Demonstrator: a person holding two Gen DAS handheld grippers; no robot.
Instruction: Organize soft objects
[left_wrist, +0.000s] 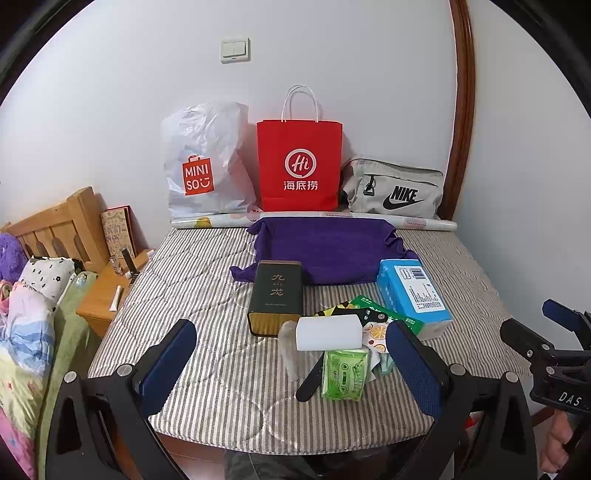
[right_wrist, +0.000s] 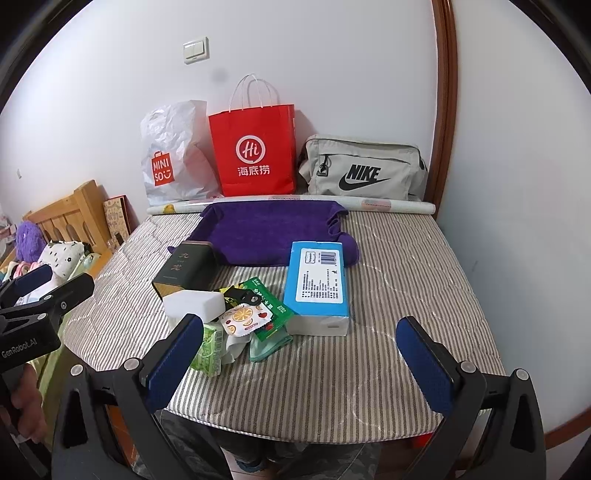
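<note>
A pile lies near the front of the striped mattress: a white sponge block, a green tissue pack, a fruit-print packet, a green packet and a blue tissue pack. A dark tea tin stands left of them. Behind lies a purple towel. My left gripper is open, its fingers either side of the pile. My right gripper is open over bare mattress, right of the pile.
Against the wall stand a white Miniso bag, a red paper bag and a grey Nike bag, with a paper roll in front. A wooden nightstand and bedding are at left.
</note>
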